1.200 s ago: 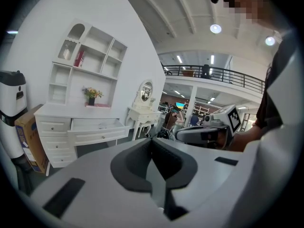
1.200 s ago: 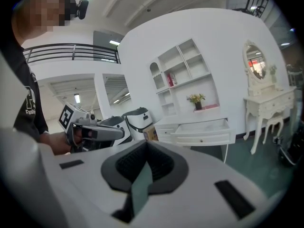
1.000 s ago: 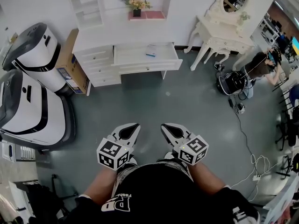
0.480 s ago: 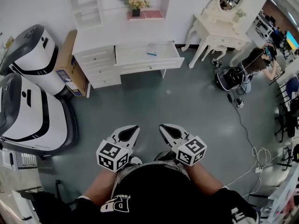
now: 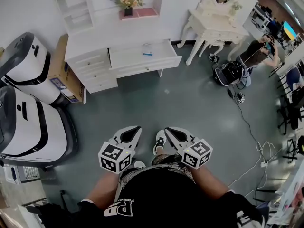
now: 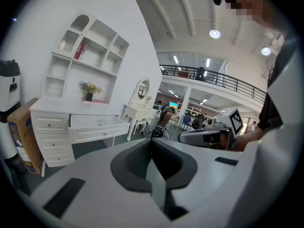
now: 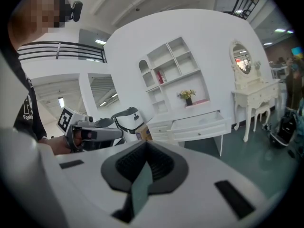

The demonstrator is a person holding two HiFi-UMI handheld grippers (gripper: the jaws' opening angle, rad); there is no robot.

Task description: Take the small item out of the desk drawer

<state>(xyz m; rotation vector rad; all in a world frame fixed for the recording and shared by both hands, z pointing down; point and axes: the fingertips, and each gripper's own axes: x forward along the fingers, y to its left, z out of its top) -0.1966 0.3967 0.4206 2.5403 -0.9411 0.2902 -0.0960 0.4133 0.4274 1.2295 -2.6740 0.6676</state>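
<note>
Risks from here, my read:
- Both grippers are clenched w/ nothing between the jaws: left gripper (image 5: pixel 134 129), right gripper (image 5: pixel 170 130). If the one that goes in isn't opened before it reaches the drawer (image 5: pixel 148 66), the closed tips will just shove the small item (image 5: pixel 147 52) toward the back wall.
- Drawer is already pulled out, so no handle step. Its front & side walls force a from-above approach, though. Too flat an angle and the jaws hit the front panel.
- Item looks thin and low, so the pads may skate over it or scrape the drawer bottom w/o catching an edge.
- Person stands well apart from the desk (image 5: pixel 92 42), w/ bare floor (image 5: pixel 180 99) between. A cable (image 5: pixel 247 127) runs off to the right, a problem only if the walk drifts that way.

Item: lies inside the open drawer, a bit right of centre, alone afaict. It's small, pale w/ a blue patch, roughly rectangular. Too small in every view to say what it is or whether it's rigid. Prob light, so one gripper should do.
</note>
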